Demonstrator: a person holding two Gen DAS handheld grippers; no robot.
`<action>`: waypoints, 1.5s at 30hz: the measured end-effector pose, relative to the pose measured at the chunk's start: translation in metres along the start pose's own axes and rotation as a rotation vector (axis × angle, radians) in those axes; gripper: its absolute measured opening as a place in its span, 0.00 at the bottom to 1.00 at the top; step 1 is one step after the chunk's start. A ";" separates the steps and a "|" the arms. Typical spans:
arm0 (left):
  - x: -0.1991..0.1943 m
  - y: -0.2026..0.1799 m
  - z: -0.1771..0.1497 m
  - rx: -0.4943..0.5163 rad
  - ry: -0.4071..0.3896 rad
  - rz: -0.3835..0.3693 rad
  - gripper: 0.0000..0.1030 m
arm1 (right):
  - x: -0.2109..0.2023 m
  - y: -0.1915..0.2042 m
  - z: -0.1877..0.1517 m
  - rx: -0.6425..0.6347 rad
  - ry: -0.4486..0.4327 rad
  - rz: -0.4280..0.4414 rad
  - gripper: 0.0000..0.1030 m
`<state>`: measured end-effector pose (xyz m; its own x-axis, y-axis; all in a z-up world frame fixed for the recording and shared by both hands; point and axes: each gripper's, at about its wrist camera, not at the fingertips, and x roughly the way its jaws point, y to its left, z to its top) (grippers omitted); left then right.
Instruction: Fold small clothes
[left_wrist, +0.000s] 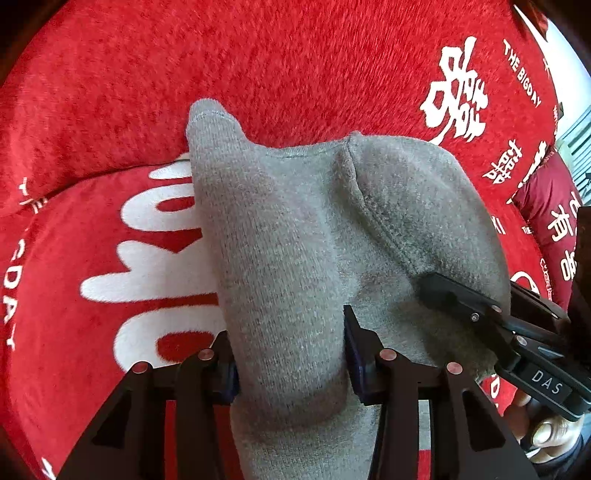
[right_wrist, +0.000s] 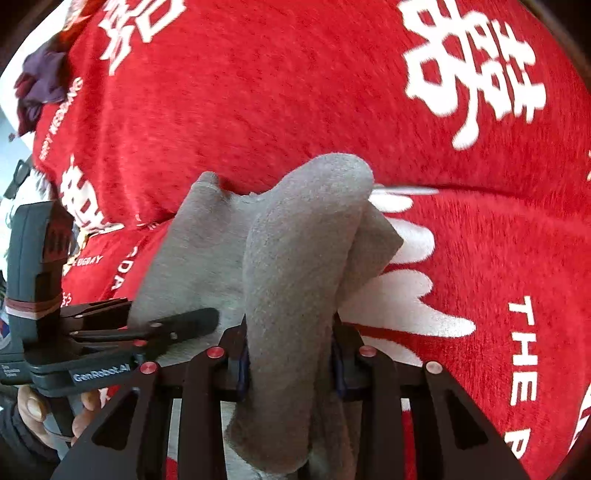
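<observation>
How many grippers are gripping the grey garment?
2: the left gripper pinches a raised fold of the grey garment; the right gripper clamps another fold beside it.

The garment (left_wrist: 295, 229) lies on the blanket (left_wrist: 258, 66), bunched up between the two grippers. The left gripper (left_wrist: 291, 354) has one fold of it between its fingers; the right gripper (right_wrist: 291, 354) has another, just beside. Behind the garment the blanket rises in a ridge. A heap of cloth (right_wrist: 40, 85) sits far off at the blanket's edge.
</observation>
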<state>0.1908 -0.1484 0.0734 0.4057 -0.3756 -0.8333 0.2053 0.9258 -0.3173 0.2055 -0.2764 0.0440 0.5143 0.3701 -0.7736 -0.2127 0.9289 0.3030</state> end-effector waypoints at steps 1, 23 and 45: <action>-0.006 0.001 -0.002 -0.002 -0.006 -0.004 0.45 | -0.005 0.005 -0.001 -0.002 -0.003 0.002 0.35; -0.115 0.065 -0.115 -0.028 -0.053 0.109 0.45 | -0.048 0.123 -0.074 -0.046 0.010 0.096 0.35; -0.077 0.096 -0.143 -0.104 0.048 0.084 0.49 | -0.009 0.097 -0.108 0.034 0.134 0.025 0.72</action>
<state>0.0517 -0.0244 0.0416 0.3741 -0.2961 -0.8788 0.0777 0.9543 -0.2885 0.0909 -0.1908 0.0201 0.3929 0.3906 -0.8325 -0.1942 0.9201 0.3400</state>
